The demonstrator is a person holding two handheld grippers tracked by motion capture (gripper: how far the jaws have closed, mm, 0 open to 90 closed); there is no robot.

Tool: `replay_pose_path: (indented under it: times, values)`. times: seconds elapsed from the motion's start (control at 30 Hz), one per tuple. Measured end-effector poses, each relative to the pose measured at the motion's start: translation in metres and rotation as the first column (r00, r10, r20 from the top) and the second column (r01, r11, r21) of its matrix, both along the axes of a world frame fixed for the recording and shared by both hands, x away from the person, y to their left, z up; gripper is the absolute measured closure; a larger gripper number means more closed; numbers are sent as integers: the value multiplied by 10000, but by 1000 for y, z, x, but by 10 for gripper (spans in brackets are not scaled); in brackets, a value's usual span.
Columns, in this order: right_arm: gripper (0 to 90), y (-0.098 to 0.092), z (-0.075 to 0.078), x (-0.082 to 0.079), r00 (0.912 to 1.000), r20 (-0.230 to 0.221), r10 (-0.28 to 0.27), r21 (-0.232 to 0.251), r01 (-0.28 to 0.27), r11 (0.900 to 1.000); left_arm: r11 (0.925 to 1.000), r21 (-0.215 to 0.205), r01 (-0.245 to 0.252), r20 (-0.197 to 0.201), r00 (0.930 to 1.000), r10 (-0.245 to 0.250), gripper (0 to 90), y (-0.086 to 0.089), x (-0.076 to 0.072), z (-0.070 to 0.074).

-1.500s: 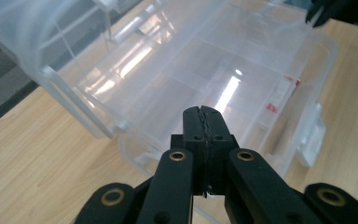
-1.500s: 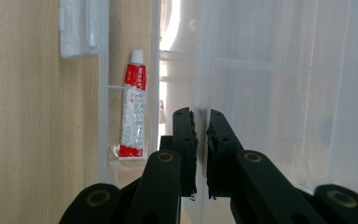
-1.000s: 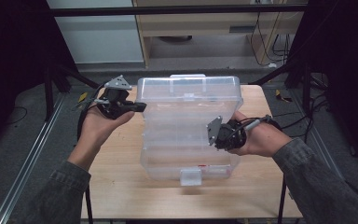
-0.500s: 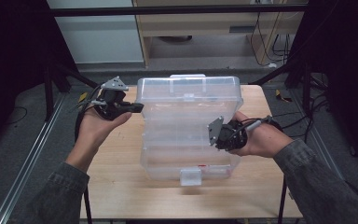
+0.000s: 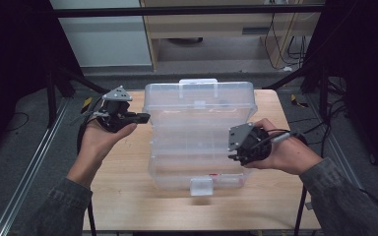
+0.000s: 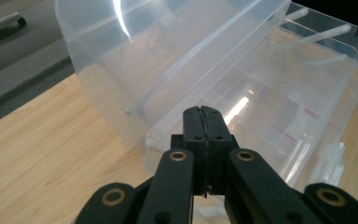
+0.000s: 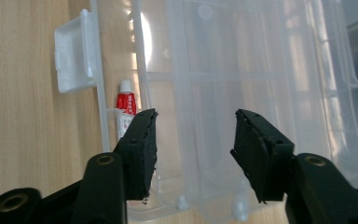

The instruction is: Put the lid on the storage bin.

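A clear plastic organiser box (image 5: 202,162) lies on the wooden table (image 5: 128,196) with its lid (image 5: 199,101) raised. My left gripper (image 5: 145,117) is at the box's left edge, beside the lid. In the left gripper view it (image 6: 203,116) is shut, with nothing seen between the jaws, and the tilted lid (image 6: 135,65) stands just ahead. My right gripper (image 5: 234,147) hovers over the box's right side. In the right gripper view it (image 7: 193,116) is open above the divided compartments. A small red and white tube (image 7: 126,109) lies in a compartment near the front latch (image 7: 74,51).
The box's front latch (image 5: 201,186) faces the person and a handle (image 5: 198,82) is at the back. Bare wood lies left of the box (image 6: 51,140) and in front of it. Dark floor and a metal rail (image 5: 34,162) lie beyond the table's left edge.
My left gripper has shifted slightly left and toward the person beside the box. The right gripper and the box have hardly moved.
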State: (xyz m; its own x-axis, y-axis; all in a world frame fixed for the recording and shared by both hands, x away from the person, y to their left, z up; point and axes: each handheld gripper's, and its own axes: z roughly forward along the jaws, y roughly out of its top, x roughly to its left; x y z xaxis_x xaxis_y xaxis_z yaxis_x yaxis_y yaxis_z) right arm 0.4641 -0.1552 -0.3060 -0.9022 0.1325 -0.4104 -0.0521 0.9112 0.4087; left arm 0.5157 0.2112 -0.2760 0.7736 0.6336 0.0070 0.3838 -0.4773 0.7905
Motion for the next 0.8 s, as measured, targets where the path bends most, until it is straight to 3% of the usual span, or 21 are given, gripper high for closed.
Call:
replay_pose_path:
  times: [0.23, 0.53, 0.67, 0.73, 0.8]
  values:
    - [451, -28, 1, -6, 9972, 58, -746, 807, 739, 9940, 9998, -193, -1, 16, 10000, 1, 896, 1, -4, -2]
    - [431, -55, -10, -13, 9910, -98, -1332, 1100, 1335, 9849, 9997, -202, 99, 27, 9999, -99, 895, 2, -15, -8]
    - [400, -69, -14, -17, 9841, -78, -1775, 1371, 1769, 9746, 9996, -229, 157, -45, 9999, -158, 895, 2, -21, -14]
    - [382, -76, -17, -19, 9790, -106, -2035, 1522, 2027, 9673, 9991, -379, 208, -102, 9997, -212, 894, 3, -24, -19]
    - [364, -83, -20, -20, 9720, -110, -2347, 1657, 2332, 9582, 9992, -276, 272, -67, 9996, -274, 894, 2, -30, -24]
